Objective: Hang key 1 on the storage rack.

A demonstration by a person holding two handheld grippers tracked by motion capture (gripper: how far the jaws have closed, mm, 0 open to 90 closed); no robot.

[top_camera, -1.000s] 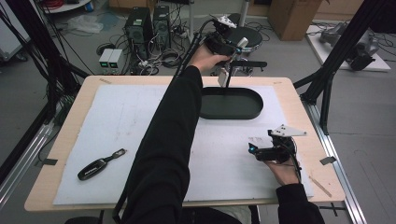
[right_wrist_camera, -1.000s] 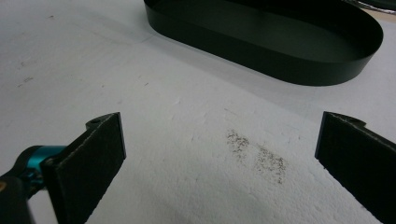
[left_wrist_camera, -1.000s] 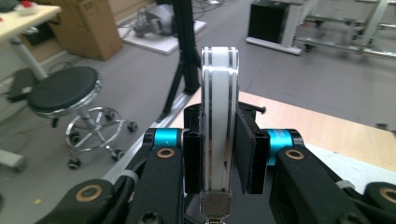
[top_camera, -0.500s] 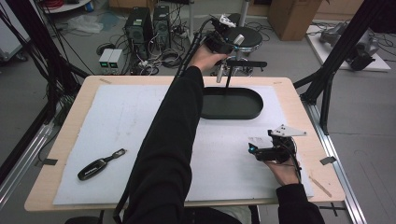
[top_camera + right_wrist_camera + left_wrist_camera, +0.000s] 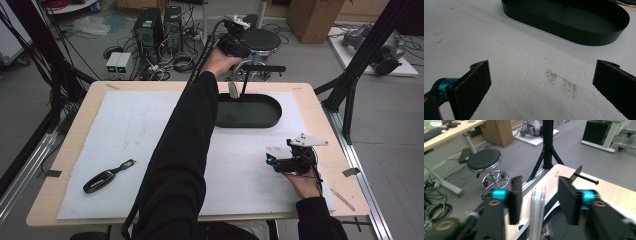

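My left gripper [image 5: 238, 92] is held out over the far rim of a black oval tray [image 5: 270, 117], jaws pointing down. Its jaws have just been opening. In the left gripper view a clear plastic tube [image 5: 537, 207] stands upright in the gap of the left gripper [image 5: 540, 180], and neither pad touches it. From above, the tube [image 5: 233, 90] shows as a pale sliver just over the tray's far left rim. My right gripper [image 5: 274, 161] rests low over the white mat [image 5: 130, 125] at the near right, open and empty; its wide-spread jaws [image 5: 541, 67] face the tray [image 5: 564, 30].
A black handled tool with a silvery end [image 5: 107, 177] lies on the mat at the near left. My left sleeve [image 5: 185, 150] crosses the middle of the table. A black stool [image 5: 260, 39] and cables stand beyond the far edge. A black frame leg [image 5: 350, 100] rises at the right.
The left gripper's jaws have parted, and the pale tube now shows separately beside the black jaw over the tray's rim. Both hands have kept their places.
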